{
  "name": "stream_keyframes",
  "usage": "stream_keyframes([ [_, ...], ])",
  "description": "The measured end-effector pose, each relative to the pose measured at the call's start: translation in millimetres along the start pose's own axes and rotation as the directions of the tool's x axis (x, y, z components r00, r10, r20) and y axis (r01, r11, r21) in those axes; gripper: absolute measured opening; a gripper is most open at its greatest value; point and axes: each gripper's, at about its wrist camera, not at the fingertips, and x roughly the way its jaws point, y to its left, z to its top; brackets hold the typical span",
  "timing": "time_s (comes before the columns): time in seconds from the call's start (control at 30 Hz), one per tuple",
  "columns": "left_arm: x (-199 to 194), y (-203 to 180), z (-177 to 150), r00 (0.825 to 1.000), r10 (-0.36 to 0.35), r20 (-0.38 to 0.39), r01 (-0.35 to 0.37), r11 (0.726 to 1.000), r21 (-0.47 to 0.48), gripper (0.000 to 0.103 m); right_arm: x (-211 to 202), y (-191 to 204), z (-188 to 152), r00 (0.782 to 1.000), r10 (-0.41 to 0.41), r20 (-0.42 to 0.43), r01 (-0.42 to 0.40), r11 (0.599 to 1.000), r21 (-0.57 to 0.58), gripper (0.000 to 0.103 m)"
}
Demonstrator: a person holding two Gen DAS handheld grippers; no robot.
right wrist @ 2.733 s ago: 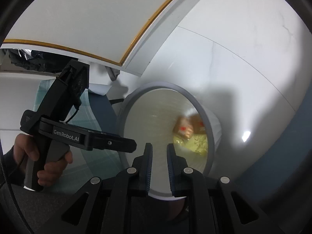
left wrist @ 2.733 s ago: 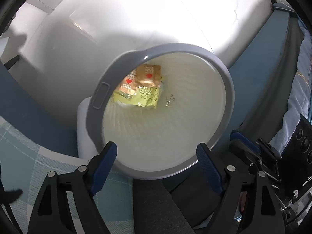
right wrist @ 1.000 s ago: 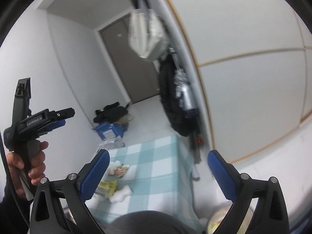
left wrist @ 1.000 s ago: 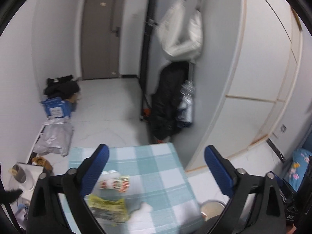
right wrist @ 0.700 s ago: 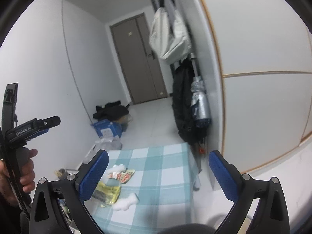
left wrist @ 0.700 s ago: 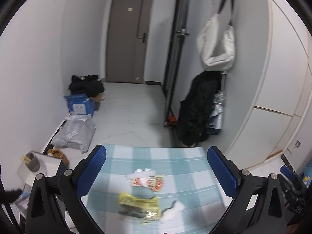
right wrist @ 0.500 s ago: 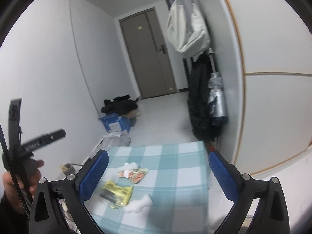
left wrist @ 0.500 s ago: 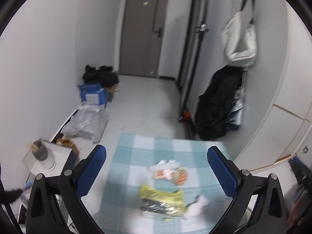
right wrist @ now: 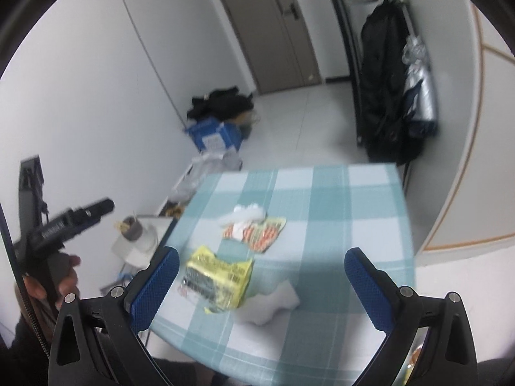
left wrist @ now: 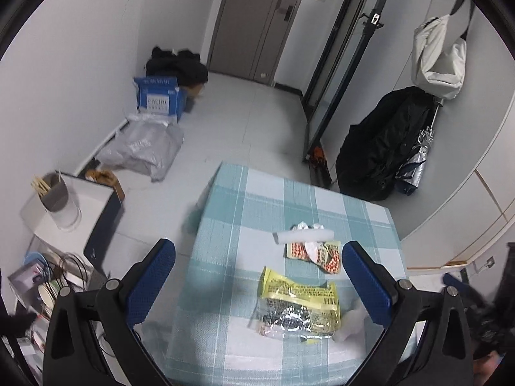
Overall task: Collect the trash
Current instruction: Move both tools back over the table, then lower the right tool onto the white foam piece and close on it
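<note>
On the checked table (left wrist: pixel 244 218) (right wrist: pixel 338 199) lies a yellow and silver wrapper (left wrist: pixel 297 302) (right wrist: pixel 217 276). Behind it sits a red and orange wrapper (left wrist: pixel 313 252) (right wrist: pixel 260 231) with a white tissue roll (left wrist: pixel 304 234) (right wrist: pixel 243 214). A crumpled white tissue (right wrist: pixel 273 304) (left wrist: pixel 351 320) rests near the front edge. My left gripper (left wrist: pixel 259 286) hovers open above the table, and my right gripper (right wrist: pixel 257 288) is open too. Neither holds anything.
To the table's left stand a white side stand with a grey cup of sticks (left wrist: pixel 53 191) (right wrist: pixel 130 226), a blue box (left wrist: pixel 159 99) and a grey bag (left wrist: pixel 145 146). A black coat (left wrist: pixel 383 141) hangs at the right. A hand holds the left gripper's handle (right wrist: pixel 58 234).
Both grippers have swung away from the grey-rimmed bin up to the table. The right gripper, shut over the bin earlier, now stands open. The trash appears nearer and lower in both views.
</note>
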Motion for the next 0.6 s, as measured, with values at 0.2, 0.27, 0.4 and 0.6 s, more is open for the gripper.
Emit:
stream_keyframes([
  [0.2, 3, 12, -1, 0.998, -0.047, -0.048, 0.044, 0.997, -0.056, 0.102, 37, 5, -16, 0.996, -0.019, -0.082, 0.015, 0.999, -0.046, 0.103],
  [0.27, 2, 13, -2, 0.998, -0.043, -0.050, 0.040, 0.998, -0.051, 0.102, 45, 5, -21, 0.995, -0.023, -0.101, 0.016, 0.998, -0.063, 0.103],
  [0.4, 2, 16, -3, 0.998, -0.033, -0.057, 0.030, 0.999, -0.041, 0.102, 67, 6, -33, 0.986, -0.039, -0.163, 0.027, 0.997, -0.077, 0.103],
  [0.6, 1, 24, -3, 0.998, -0.030, -0.057, 0.027, 0.998, -0.054, 0.102, 91, 20, -48, 0.966, -0.025, -0.259, -0.019, 0.986, -0.164, 0.103],
])
